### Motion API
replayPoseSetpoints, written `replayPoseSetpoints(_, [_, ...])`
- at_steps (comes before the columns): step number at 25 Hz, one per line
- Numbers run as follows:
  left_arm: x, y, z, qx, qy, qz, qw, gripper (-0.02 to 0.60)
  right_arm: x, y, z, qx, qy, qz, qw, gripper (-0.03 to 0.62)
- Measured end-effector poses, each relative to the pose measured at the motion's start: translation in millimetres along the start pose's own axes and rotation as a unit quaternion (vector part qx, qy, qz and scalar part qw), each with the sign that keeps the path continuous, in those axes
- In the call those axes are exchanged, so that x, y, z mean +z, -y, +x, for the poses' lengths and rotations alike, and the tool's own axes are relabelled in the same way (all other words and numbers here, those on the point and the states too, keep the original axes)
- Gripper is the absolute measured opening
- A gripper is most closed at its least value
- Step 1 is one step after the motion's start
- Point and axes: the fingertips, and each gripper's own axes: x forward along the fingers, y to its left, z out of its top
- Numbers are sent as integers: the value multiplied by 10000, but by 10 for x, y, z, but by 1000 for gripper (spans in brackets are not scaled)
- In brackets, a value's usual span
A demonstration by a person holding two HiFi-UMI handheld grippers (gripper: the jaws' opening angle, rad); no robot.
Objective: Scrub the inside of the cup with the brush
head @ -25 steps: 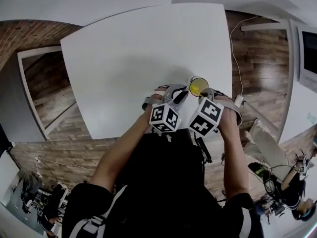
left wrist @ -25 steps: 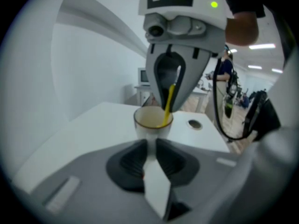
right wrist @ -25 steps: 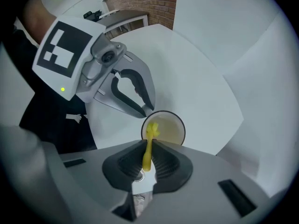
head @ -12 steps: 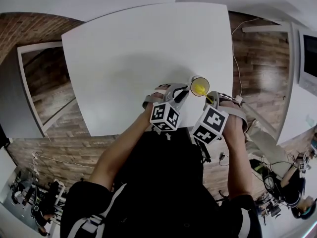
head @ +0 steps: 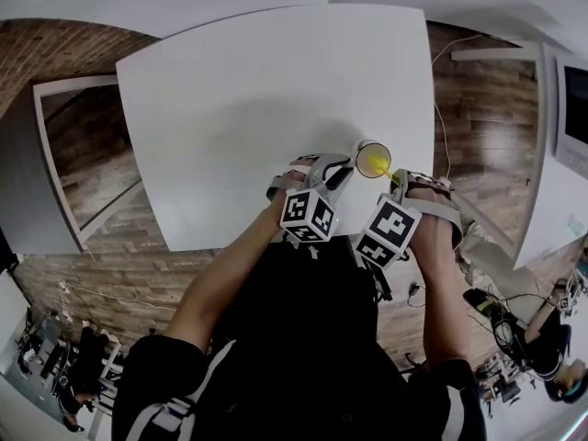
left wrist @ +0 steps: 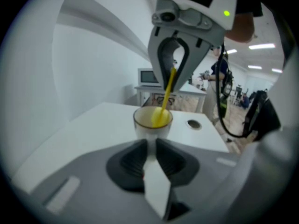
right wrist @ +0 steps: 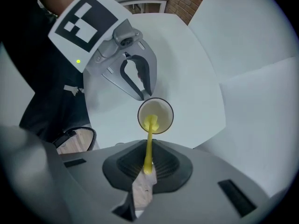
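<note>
A small white cup (head: 372, 159) stands near the right front edge of the white table (head: 248, 99). My left gripper (head: 342, 169) is shut on the cup's near side. In the left gripper view the cup (left wrist: 153, 120) sits just past the closed pads (left wrist: 135, 155). My right gripper (head: 395, 181) is shut on the thin handle of a yellow brush (right wrist: 149, 141). The brush slants down into the cup (right wrist: 163, 112), and its yellow head (right wrist: 150, 122) rests inside. The left gripper view shows the right gripper (left wrist: 174, 73) above the cup, holding the brush (left wrist: 167, 93).
The table's right edge lies a short way from the cup, with wood floor and a white cable (head: 439, 90) beyond. A round hole (left wrist: 193, 123) is set in the tabletop behind the cup. The person's arms and dark shirt fill the front of the head view.
The right gripper has drawn back a little toward the person, so more of the brush handle shows between it and the cup. The left gripper and the cup have hardly moved.
</note>
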Motion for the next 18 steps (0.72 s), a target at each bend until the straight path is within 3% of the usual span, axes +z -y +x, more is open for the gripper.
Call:
replayPoseSetpoints(8, [-24,-5,-10,15,-8,14,10000,61,271,-64,328,142,-76,-123,9998,29])
replayPoseSetpoints(18, [-54,-16,-12,66,25,61,10000,60,113,142,287,137,8,1117,9936,29])
